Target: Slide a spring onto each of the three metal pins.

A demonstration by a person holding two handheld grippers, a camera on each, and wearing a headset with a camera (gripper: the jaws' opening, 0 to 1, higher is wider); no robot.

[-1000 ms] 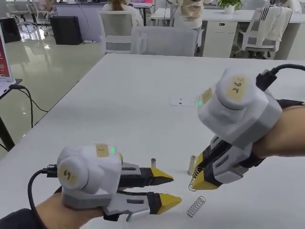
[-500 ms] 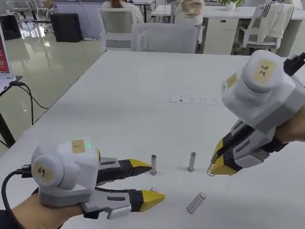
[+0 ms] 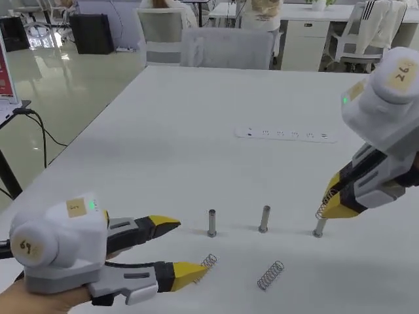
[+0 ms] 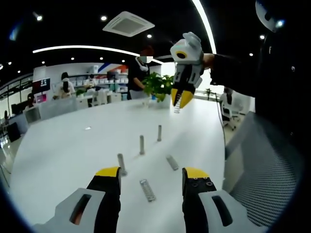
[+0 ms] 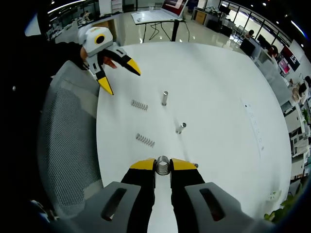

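Note:
Three short metal pins stand in a row on the white table: left pin (image 3: 211, 223), middle pin (image 3: 264, 219), right pin (image 3: 319, 227). My right gripper (image 3: 329, 208) is shut on a spring (image 3: 325, 203) and holds it just above the right pin, tilted. In the right gripper view the held spring (image 5: 163, 165) sits end-on between the yellow tips. My left gripper (image 3: 183, 247) is open at the front left, short of the left pin. Two loose springs lie on the table, one (image 3: 209, 261) by its lower tip and one (image 3: 270, 275) further right.
A white power strip (image 3: 288, 135) lies further back on the table (image 3: 163, 144). Chairs (image 3: 226, 49) and desks stand beyond the far edge, and a mesh chair back (image 5: 68, 136) is close to the table's near side. A cable (image 3: 39, 140) hangs at the left.
My right gripper carried its spring rightward from beside the middle pin to above the right pin. My left gripper drew back to the left, uncovering a loose spring by its tip.

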